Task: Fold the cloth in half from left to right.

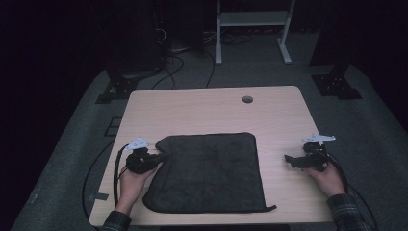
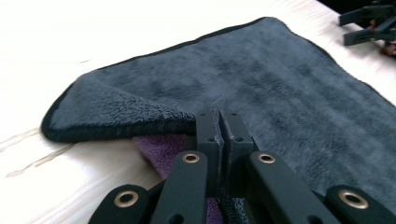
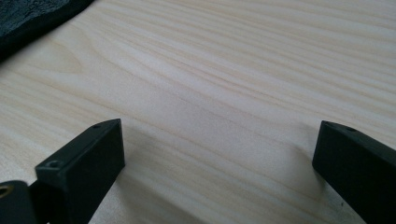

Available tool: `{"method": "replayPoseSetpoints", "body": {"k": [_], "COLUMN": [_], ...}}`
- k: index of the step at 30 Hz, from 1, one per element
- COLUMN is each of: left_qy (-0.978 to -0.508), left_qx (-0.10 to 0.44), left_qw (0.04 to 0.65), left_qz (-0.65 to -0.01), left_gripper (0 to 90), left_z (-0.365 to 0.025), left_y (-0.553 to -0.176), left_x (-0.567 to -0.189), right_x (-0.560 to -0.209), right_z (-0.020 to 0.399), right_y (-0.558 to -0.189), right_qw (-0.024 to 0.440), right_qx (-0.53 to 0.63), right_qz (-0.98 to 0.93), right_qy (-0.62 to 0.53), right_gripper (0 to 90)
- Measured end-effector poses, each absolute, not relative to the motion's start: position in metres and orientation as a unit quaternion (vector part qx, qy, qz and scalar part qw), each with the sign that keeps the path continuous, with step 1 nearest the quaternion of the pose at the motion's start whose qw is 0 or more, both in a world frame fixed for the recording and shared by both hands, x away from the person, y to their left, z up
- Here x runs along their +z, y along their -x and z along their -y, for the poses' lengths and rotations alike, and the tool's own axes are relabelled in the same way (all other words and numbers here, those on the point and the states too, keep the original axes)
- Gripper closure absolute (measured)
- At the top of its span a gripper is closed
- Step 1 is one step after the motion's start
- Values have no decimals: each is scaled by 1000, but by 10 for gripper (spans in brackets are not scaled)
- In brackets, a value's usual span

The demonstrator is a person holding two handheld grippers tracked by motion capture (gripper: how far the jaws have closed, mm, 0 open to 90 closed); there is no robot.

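Two grippers: one working, one idle
Towel (image 1: 209,173): dark grey, flat mid-table (image 1: 202,106) — long axis running from the person toward the far edge
Left gripper (image 2: 219,122): clamped on the towel's left edge, corner lifted, purple underside showing
Right gripper (image 3: 217,149): jaws wide apart over bare wood — well right of the towel

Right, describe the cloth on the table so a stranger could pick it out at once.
On the pale wooden table, look at the near middle, between the person's two hands. The cloth is a dark grey, fluffy, roughly square towel with a thin black edge. Its left corner is lifted and pinched in the left gripper, showing a purple underside; nothing else on the table is soft or dark like it.
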State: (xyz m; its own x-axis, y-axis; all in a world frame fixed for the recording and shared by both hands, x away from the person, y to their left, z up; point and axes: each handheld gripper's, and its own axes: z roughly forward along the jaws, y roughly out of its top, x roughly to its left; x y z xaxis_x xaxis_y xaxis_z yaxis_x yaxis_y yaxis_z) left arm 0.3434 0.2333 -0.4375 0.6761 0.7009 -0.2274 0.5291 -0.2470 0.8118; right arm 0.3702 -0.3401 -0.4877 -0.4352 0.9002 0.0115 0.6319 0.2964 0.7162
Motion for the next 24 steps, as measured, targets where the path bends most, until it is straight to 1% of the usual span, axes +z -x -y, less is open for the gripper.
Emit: {"method": "replayPoseSetpoints", "body": {"k": [7,24], "left_qy": [-789,-814], "left_qx": [77,41], "left_qw": [483,489], "left_qz": [-372,-310], "left_gripper": [877,876], "left_z": [-215,-155], "left_y": [-349,-361], "left_x": [-435,-433], "right_x": [-488,-488], "right_z": [340,340], "right_y": [-370,-370], "right_qw": [202,201], "right_qx": [332,332], "right_qz": [-779,-779], "right_qy": [-492,-493], "right_gripper": [13,13]}}
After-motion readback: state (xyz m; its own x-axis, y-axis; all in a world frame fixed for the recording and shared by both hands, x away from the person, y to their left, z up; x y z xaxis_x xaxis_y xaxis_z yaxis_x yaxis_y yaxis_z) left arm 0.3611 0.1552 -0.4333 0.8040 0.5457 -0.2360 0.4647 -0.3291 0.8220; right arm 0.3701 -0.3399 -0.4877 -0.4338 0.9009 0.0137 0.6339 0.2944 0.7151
